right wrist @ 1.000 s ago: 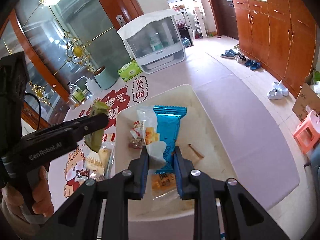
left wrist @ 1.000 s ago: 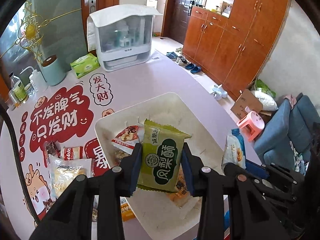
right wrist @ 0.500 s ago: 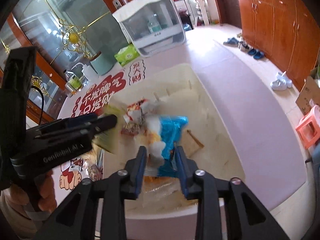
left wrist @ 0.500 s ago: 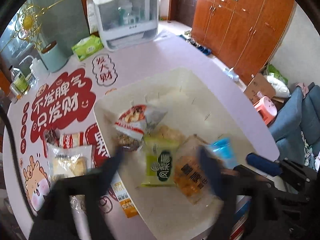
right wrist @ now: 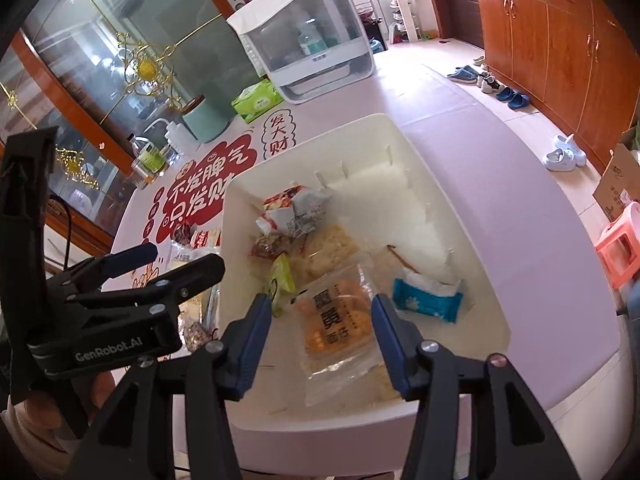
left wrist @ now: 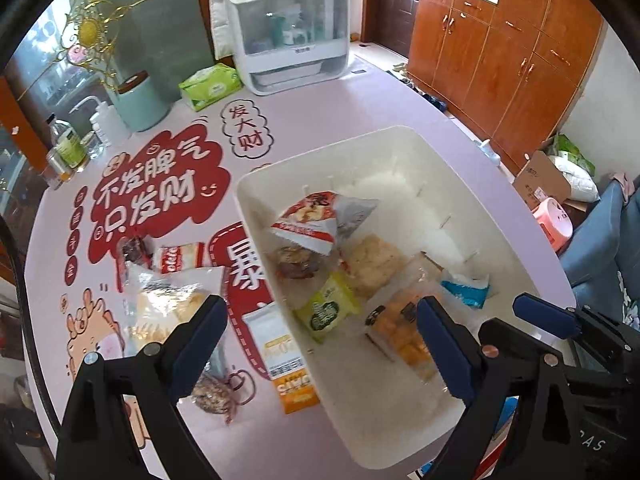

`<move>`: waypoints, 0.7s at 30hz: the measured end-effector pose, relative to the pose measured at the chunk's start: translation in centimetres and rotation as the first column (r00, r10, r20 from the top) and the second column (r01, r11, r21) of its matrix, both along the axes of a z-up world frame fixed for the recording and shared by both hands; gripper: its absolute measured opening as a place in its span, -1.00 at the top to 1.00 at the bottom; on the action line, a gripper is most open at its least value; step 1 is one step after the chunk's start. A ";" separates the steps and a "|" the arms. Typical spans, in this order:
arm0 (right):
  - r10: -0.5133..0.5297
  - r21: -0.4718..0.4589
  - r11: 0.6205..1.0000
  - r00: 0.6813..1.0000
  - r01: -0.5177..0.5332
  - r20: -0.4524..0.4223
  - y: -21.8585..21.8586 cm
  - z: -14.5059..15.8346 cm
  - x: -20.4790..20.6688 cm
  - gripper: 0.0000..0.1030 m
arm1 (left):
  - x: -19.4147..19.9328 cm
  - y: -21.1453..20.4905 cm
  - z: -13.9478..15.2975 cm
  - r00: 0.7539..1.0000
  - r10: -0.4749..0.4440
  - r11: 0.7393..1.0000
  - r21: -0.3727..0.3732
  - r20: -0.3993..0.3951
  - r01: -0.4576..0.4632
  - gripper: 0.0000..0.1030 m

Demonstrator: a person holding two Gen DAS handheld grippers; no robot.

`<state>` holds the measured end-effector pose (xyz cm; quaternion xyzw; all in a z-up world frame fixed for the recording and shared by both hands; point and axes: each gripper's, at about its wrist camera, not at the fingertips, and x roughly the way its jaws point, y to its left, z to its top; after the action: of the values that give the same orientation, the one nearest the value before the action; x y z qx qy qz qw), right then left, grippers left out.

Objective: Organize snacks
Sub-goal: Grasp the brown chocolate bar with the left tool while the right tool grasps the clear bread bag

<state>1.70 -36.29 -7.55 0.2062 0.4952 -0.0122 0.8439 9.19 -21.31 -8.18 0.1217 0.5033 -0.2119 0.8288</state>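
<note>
Both the left gripper (left wrist: 320, 336) and the right gripper (right wrist: 320, 328) are wide open and hold nothing above the bin (left wrist: 448, 172). Several snacks (left wrist: 172, 304) lie on the desk (left wrist: 320, 108) left of the bin; each should be pinched at its middle before lifting.

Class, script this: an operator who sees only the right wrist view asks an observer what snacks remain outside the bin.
Operator: I see the bin, but the left gripper blocks the table beside it. Any snacks there?
Observer: Yes. An orange-and-white packet lies flat on the table, close beside the bin.
Operator: Is the left gripper holding anything?
Observer: No. It is open, with nothing between its fingers.
</note>
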 end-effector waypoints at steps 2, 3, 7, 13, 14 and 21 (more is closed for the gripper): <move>0.016 0.007 1.000 1.000 -0.016 -0.005 0.7 0.1 0.2 -0.03 | -0.1 1.0 0.4 1.000 0.012 1.000 -0.002 0.006 -0.012 -0.84; 0.022 0.007 1.000 1.000 -0.022 -0.005 1.0 0.1 0.2 -0.03 | -0.2 1.4 0.6 1.000 0.018 1.000 -0.004 0.010 -0.018 -0.84; 0.063 -0.001 0.998 0.998 -0.063 -0.005 2.7 0.5 0.7 -0.03 | -0.2 3.5 1.5 0.998 0.051 0.999 -0.007 0.034 -0.050 -0.84; 0.135 -0.012 0.991 0.991 -0.135 0.014 5.8 1.5 2.1 -0.03 | 0.0 8.0 3.2 0.989 0.120 0.993 -0.009 0.088 -0.120 -0.84; 0.145 -0.014 0.989 0.989 -0.145 0.018 6.1 1.6 2.3 -0.03 | 0.0 9.3 3.7 0.985 0.134 0.991 -0.005 0.105 -0.134 -0.84; 0.246 -0.044 0.969 0.967 -0.244 0.058 10.8 3.0 4.7 -0.02 | 0.9 16.7 5.4 0.958 0.206 0.975 0.038 0.199 -0.217 -0.84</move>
<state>6.37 -25.53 -4.58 0.1282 0.4895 0.0897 0.8578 10.04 -4.60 -2.83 0.1118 0.4363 -0.0942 0.8878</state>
